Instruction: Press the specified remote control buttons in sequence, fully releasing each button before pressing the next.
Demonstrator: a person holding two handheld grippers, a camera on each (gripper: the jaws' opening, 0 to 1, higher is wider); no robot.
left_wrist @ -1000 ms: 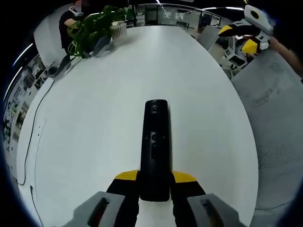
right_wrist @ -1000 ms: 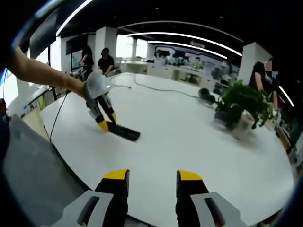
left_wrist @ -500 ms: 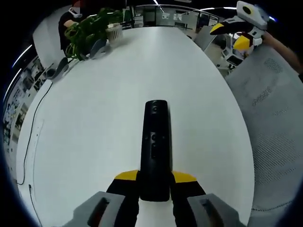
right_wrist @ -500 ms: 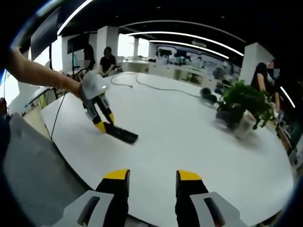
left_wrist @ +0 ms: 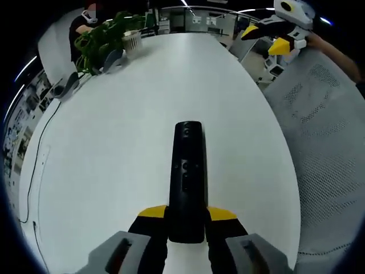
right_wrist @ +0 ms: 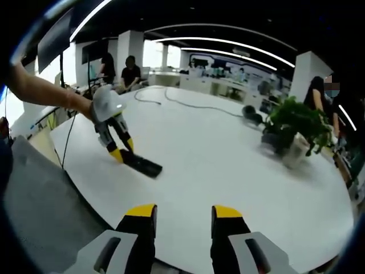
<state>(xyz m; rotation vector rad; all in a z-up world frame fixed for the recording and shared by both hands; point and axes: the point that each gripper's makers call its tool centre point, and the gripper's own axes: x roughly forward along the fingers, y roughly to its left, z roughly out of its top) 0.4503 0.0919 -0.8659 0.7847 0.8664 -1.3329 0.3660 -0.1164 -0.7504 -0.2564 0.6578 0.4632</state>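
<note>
The left gripper point(left_wrist: 187, 220) pinches the near end of the remote point(left_wrist: 187, 177) flat on the white worktop point(left_wrist: 114, 137), while the right gripper point(right_wrist: 182, 220) hangs back, fingers spread, so the pressing looks yet to start: it must reach a button.

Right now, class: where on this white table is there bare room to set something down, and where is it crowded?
The round white table lies bare between the black slim remote control, clamped by the left gripper, and the green potted plant. It is crowded near that plant and the black cable at the far edge.
</note>
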